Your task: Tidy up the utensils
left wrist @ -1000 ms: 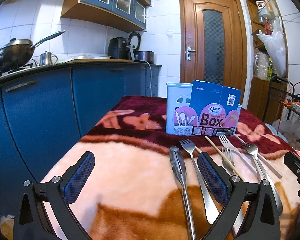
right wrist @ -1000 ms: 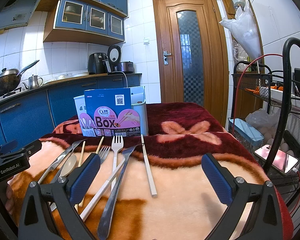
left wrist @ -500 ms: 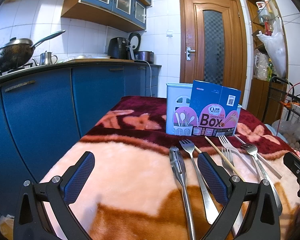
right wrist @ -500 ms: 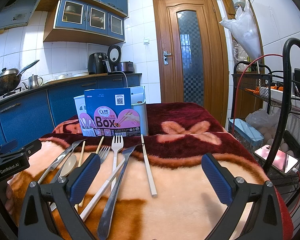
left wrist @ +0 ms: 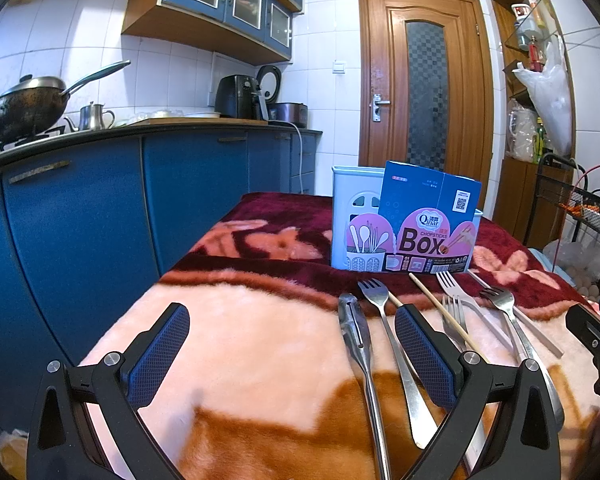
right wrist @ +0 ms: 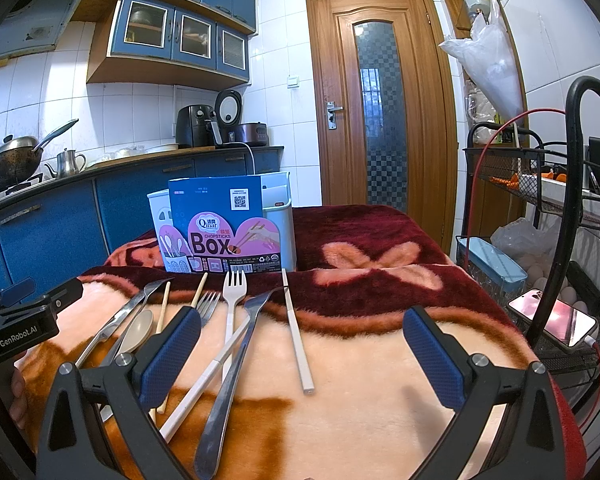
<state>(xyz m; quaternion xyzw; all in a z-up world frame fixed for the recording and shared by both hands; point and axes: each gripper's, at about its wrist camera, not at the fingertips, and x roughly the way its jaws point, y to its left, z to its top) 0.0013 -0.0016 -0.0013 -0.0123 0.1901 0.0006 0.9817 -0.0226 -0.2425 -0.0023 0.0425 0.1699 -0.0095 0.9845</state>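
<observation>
A pale blue utensil holder with a "Chopsticks Box" card stands at the back of the blanket-covered table; it also shows in the right wrist view. Several utensils lie in front of it: a peeler, metal forks, a wooden chopstick, a white fork, a white chopstick and a spoon. My left gripper is open and empty, left of the utensils. My right gripper is open and empty above the white chopstick.
The blanket covers the table. Blue kitchen cabinets with a wok run along the left. A wire rack with a phone and an egg box stands at the right. A wooden door is behind.
</observation>
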